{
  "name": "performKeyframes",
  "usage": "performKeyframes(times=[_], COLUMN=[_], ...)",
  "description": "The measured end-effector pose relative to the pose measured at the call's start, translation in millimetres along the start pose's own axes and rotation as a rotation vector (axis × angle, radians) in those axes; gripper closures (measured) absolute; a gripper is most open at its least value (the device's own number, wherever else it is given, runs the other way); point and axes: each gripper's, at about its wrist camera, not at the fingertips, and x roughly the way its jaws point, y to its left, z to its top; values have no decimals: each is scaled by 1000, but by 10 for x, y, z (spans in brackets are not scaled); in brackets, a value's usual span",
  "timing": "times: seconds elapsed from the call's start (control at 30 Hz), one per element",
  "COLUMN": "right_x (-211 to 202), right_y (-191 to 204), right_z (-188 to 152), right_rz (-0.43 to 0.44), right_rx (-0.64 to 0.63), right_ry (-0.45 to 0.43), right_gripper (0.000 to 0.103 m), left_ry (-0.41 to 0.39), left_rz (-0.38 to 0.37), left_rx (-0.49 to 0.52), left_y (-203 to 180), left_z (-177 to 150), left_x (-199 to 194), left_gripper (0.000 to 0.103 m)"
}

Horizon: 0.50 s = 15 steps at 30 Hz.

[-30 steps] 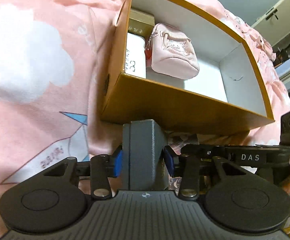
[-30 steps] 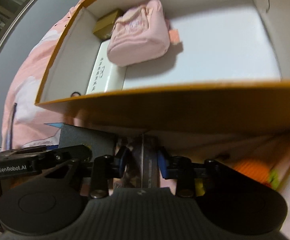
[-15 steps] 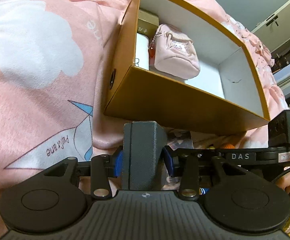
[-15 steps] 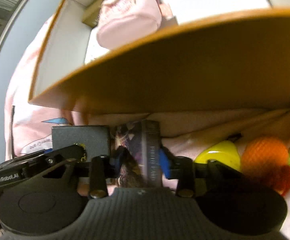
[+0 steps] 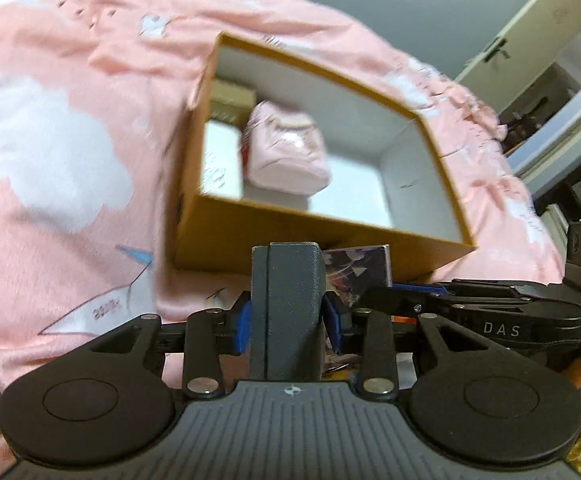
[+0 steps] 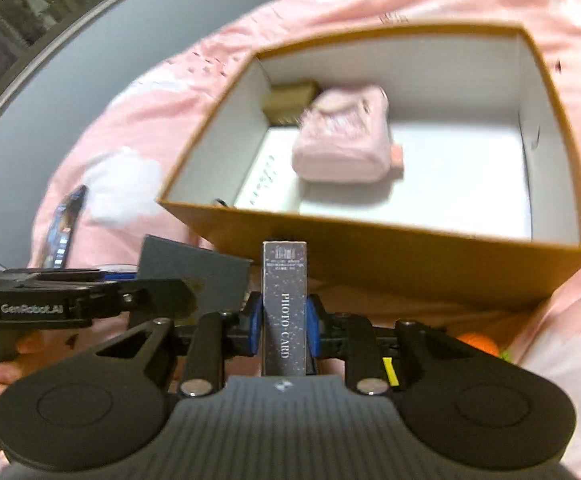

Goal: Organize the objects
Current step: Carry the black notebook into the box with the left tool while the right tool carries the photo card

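My left gripper (image 5: pixel 286 322) has its blue pads on a dark grey box (image 5: pixel 286 284), and its jaws are closing on it. The right gripper (image 6: pixel 284 326) has a slim dark box marked PHOTO CARD (image 6: pixel 284 280) upright between its pads, with its jaws closing as well. Both are held up side by side just in front of an open orange carton (image 6: pixel 410 268) with white inner walls. In the carton's left half lie a pink pouch (image 6: pixel 342 140), a white box (image 6: pixel 266 172) and a gold box (image 6: pixel 290 98).
The carton (image 5: pixel 290 228) rests on a pink blanket with white clouds (image 5: pixel 50 160). A phone (image 6: pixel 64 232) lies on it at the left. Something orange (image 6: pixel 478 344) shows under the carton's right corner. A pale cupboard (image 5: pixel 530 40) stands far right. The carton's right half shows bare white floor.
Both grippers have risen with their boxes, so the carton's inside shows from higher up. The right gripper rolled, and the photo card box now shows its narrow lettered side.
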Motion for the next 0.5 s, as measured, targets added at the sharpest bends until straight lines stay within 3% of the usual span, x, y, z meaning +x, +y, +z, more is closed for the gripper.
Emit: performKeyframes(times=[0.2,0.5], right_x=[-471,-777], right_y=[46,28], right_z=[95,593], right_rz=[-19,-41], right_rx=[-58,-46], right_ry=[-107,-243], right_gripper=[79,79], left_ry=[-66,-193], left_rz=[-44,-104], left_rx=[40,53], left_y=[-188,-403], left_z=[133,635], left_x=[-169,-222], left_gripper=[62,62])
